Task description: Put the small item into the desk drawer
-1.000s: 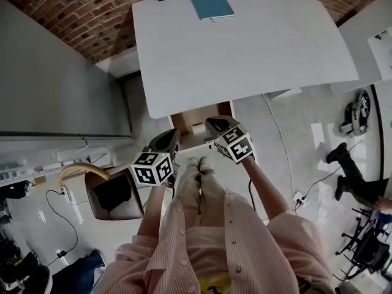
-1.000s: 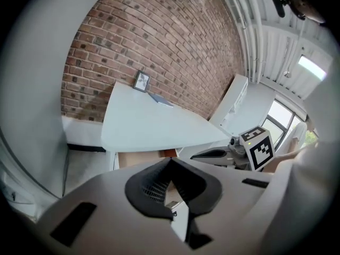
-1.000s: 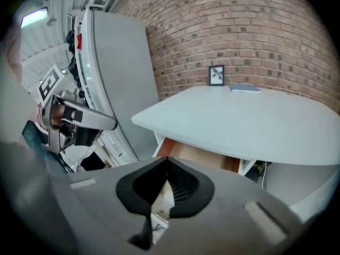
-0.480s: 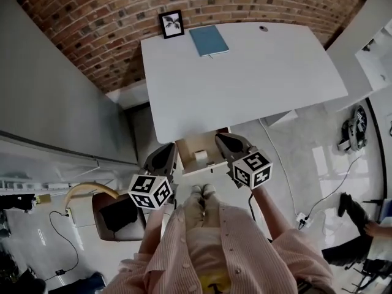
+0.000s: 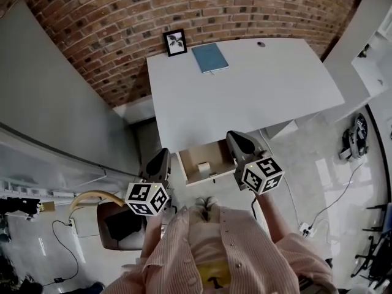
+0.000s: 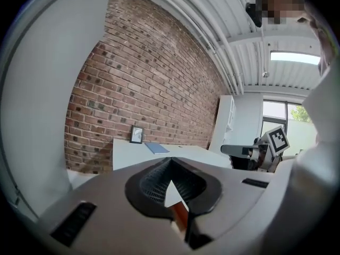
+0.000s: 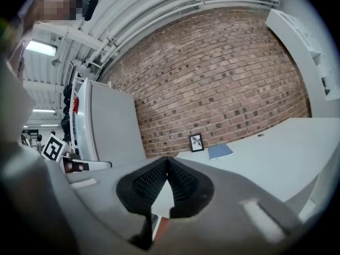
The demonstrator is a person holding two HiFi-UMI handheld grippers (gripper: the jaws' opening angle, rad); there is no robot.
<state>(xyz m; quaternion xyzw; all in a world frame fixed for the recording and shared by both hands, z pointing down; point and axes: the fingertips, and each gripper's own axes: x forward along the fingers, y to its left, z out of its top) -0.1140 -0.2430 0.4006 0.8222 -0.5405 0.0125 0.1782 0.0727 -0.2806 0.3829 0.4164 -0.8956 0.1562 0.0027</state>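
Observation:
The white desk [image 5: 263,97] has its drawer [image 5: 191,175] pulled open under the front edge. A small pale item [image 5: 203,166] lies inside the drawer. My left gripper [image 5: 161,157] hangs left of the drawer, shut and empty. My right gripper [image 5: 234,137] is at the drawer's right corner, also shut with nothing in it. In the left gripper view the left gripper [image 6: 170,161] has its jaws together and faces the desk top. In the right gripper view the right gripper [image 7: 167,161] likewise has its jaws together with nothing between them.
A framed picture [image 5: 176,41] and a blue notebook [image 5: 209,57] lie at the desk's back by the brick wall [image 5: 110,23]. A brown chair [image 5: 119,222] stands to my left, a grey partition [image 5: 49,109] beyond it. Cables [image 5: 306,225] run on the floor at right.
The view has tilted up, so the brick wall shows and the desk sits lower. Both grippers have drawn back from the drawer and spread apart. The drawer stays open with the item inside.

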